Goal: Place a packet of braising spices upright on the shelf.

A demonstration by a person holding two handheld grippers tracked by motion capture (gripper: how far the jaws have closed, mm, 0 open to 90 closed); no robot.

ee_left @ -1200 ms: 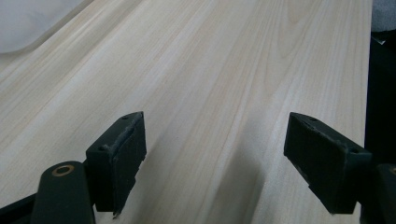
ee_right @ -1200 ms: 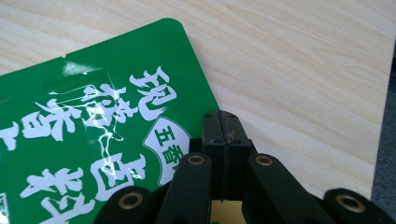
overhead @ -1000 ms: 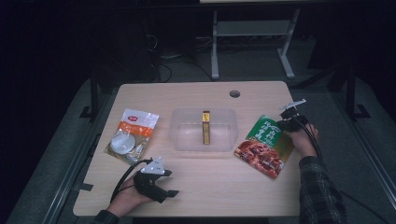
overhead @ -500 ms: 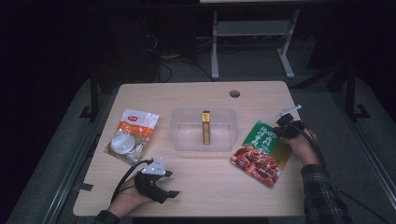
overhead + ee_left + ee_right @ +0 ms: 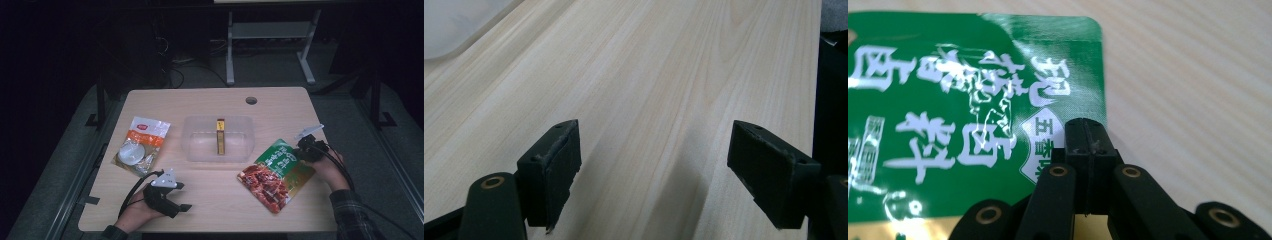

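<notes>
We hold the right gripper (image 5: 303,151) at the right side of the worktop (image 5: 210,100), its jaws closed on the upper right edge of the green snack pouch (image 5: 276,172). In the right gripper view the two pads meet with the pouch (image 5: 973,115) edge pinched between them, just below its rounded corner. The pouch lies flat and slightly askew on the wood, its green end toward the gripper and its red pictured end toward the front edge, just beside the front right corner of the clear plastic bin (image 5: 219,139).

We judge the step in hand to be the transfer of the pouch, gripped by its edge, toward the bin. The next move calls for a lift high enough to clear the bin wall, because the pouch is limp and will hang from the pinched edge. The grip is narrow, so slippage is a risk.

The left gripper (image 5: 186,203) rests near the front left of the worktop with its jaws wide apart and nothing between them; the left gripper view shows bare wood between the left gripper's pads (image 5: 551,170).

A slim yellow box (image 5: 220,136) stands inside the bin. An orange-and-clear packet (image 5: 141,146) lies to the left of the bin, well apart from both grippers.

The worktop is pale wood grain with a cable hole (image 5: 251,100) near its far edge. The room beyond is dark; a light metal frame (image 5: 270,45) stands on the grey floor behind.
</notes>
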